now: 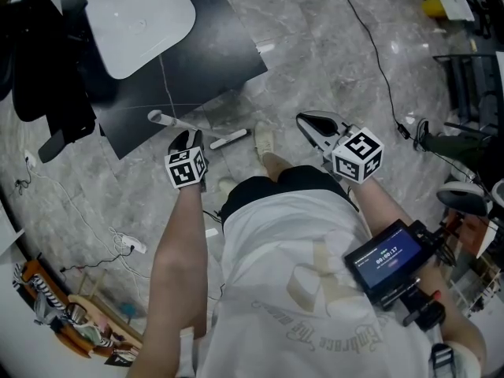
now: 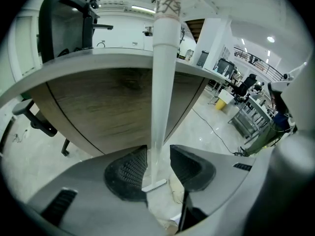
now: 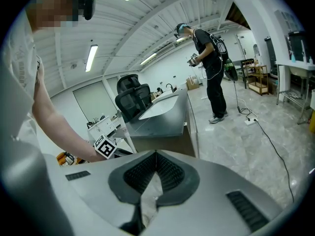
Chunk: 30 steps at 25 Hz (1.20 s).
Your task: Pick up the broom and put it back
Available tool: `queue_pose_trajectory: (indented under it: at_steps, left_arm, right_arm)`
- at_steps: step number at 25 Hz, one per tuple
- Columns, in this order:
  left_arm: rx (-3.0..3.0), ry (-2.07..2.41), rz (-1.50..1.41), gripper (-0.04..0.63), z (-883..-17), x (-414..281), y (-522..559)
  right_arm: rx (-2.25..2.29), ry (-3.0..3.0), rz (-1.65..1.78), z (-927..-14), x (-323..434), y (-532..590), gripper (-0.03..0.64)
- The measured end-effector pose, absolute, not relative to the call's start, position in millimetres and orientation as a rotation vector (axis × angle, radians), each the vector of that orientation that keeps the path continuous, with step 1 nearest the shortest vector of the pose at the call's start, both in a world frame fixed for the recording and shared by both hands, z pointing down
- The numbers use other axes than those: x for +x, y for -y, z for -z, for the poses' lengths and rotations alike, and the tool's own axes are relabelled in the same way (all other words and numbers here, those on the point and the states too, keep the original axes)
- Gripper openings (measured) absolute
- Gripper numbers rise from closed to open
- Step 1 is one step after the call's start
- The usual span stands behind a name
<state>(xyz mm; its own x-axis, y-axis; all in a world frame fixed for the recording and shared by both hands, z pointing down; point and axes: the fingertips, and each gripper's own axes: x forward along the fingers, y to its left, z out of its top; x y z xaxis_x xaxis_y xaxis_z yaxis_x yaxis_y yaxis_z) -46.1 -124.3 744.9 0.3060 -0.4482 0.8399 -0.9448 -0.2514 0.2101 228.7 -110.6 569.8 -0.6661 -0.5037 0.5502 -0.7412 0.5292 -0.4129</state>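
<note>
Smooth white plastic, by its look, on the broom handle [image 2: 161,82], faintly glossy. Grey matt plastic, smooth, on the shells of the left gripper [image 2: 158,156] and the right gripper [image 3: 156,154]; on the jaws, black ribbed pads [image 2: 129,171], rubber-like and dull. Flat matt print, black on white, on the marker cube [image 1: 187,168]. Grey veined stone or tile for the floor [image 1: 331,61], polished, with bright reflections. Dark, smooth and matt on the surface top [image 1: 220,53]; brown wood grain with low sheen on its side panel [image 2: 123,107]. White soft cloth, creased, for the shirt [image 1: 291,242]. Thin black plastic coating on the cable [image 1: 370,46].
</note>
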Motion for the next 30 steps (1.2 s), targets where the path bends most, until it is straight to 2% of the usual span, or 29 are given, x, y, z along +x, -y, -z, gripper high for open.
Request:
queue_pose_trajectory:
  at_steps: [20, 30]
  left_arm:
    - [1.962, 1.273, -0.669, 0.139, -651, -86, 64]
    - [2.108, 1.367, -0.428, 0.025, -560, -88, 25]
  right_arm:
    - [0.808, 2.581, -0.773, -539, 120, 115, 0.017]
    - [0.681, 2.688, -0.632, -501, 74, 80, 0.017]
